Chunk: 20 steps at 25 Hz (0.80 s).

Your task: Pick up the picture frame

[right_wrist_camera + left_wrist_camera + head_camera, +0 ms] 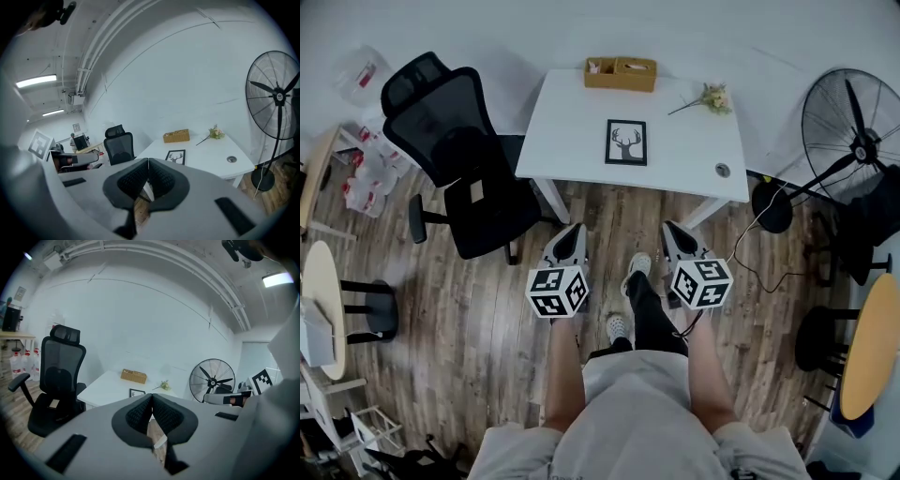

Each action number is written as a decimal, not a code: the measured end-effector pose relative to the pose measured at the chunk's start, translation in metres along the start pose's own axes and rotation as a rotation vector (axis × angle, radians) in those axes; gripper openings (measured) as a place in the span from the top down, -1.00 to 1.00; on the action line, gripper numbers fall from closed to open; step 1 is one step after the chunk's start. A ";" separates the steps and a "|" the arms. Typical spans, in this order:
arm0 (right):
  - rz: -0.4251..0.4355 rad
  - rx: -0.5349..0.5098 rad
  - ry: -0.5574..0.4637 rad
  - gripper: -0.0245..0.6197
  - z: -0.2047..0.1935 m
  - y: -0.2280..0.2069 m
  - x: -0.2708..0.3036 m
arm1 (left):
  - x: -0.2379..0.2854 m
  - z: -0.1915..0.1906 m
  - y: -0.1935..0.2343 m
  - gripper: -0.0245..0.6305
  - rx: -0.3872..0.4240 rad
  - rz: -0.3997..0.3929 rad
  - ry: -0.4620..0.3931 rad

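- Left gripper (574, 230) and right gripper (671, 230): jaws closed, empty, short of table (567, 131)
- Picture frame (626, 142) lies flat mid-table, untouched
- Approach step, by the look of it; next, close in, open jaws at frame edge

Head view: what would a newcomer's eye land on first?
The picture frame with a deer silhouette lies flat on the white desk at top centre. Below it the left gripper and right gripper, both shut and empty, point toward it. An office chair stands left, a fan right.
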State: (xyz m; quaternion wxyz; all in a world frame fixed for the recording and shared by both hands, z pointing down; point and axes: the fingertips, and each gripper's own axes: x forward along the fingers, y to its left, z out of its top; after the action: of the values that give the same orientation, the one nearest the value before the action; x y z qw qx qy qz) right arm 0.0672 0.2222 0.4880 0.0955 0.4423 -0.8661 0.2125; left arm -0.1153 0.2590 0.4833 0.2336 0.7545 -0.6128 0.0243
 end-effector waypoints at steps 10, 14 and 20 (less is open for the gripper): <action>0.077 -0.004 0.022 0.86 0.036 -0.022 0.125 | 0.065 0.032 0.065 0.85 0.000 0.071 0.030; 0.074 -0.002 0.037 0.85 0.053 -0.042 0.169 | 0.100 0.044 0.085 0.85 -0.012 0.081 0.060; 0.073 0.047 0.034 0.86 0.077 -0.083 0.215 | 0.167 0.061 0.085 0.85 -0.010 0.062 0.115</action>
State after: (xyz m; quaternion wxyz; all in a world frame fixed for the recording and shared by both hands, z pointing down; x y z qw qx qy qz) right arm 0.0087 -0.0113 0.5193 0.0920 0.4088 -0.8747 0.2437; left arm -0.1685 0.0709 0.5106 0.2711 0.7314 -0.6216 0.0718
